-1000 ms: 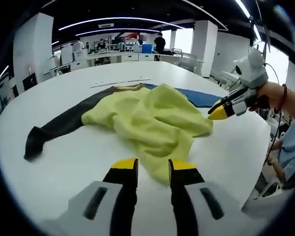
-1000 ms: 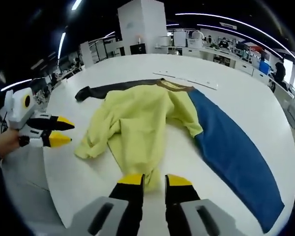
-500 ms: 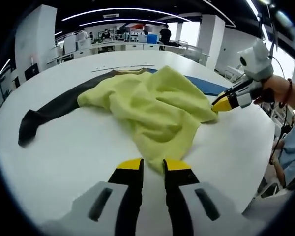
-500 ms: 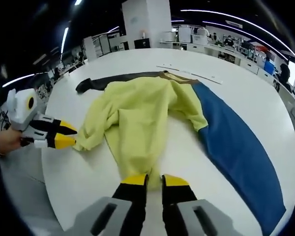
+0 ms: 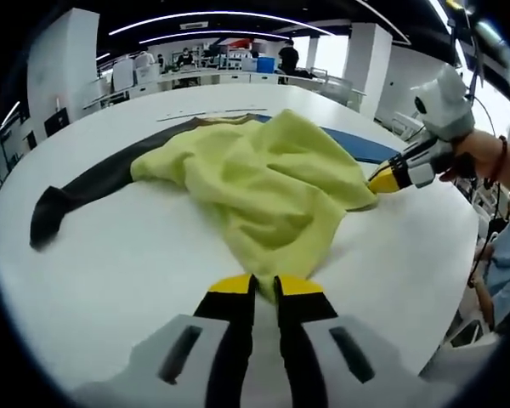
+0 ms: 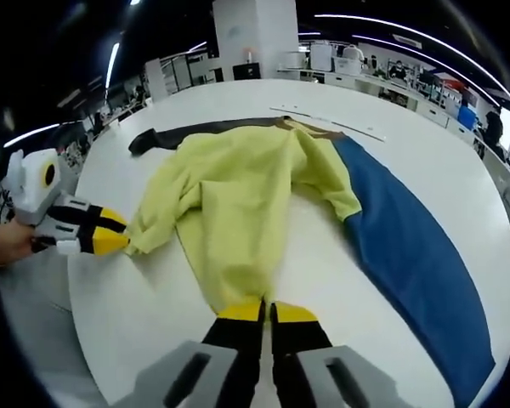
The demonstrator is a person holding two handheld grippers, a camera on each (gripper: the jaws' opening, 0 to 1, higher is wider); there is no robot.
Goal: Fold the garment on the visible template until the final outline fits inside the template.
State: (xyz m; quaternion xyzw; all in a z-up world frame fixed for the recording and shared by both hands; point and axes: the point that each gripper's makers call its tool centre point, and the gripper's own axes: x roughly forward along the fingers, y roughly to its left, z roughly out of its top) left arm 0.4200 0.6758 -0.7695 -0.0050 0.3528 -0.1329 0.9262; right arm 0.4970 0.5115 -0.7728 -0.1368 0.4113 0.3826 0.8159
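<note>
Garment [image 5: 263, 183] heaped mid-frame on white bench [image 5: 110, 272], partly over blue-black template [image 6: 408, 246]. Left claw [image 5: 263, 285] clamped on near hem; right claw [image 6: 259, 311] clamped on another edge. Two grips apparently for spreading before folding.

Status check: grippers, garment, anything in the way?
Left gripper shut on yellow garment hem. Right gripper shut on its other edge. Garment crumpled, unfolded, over blue template. Nothing blocking.
</note>
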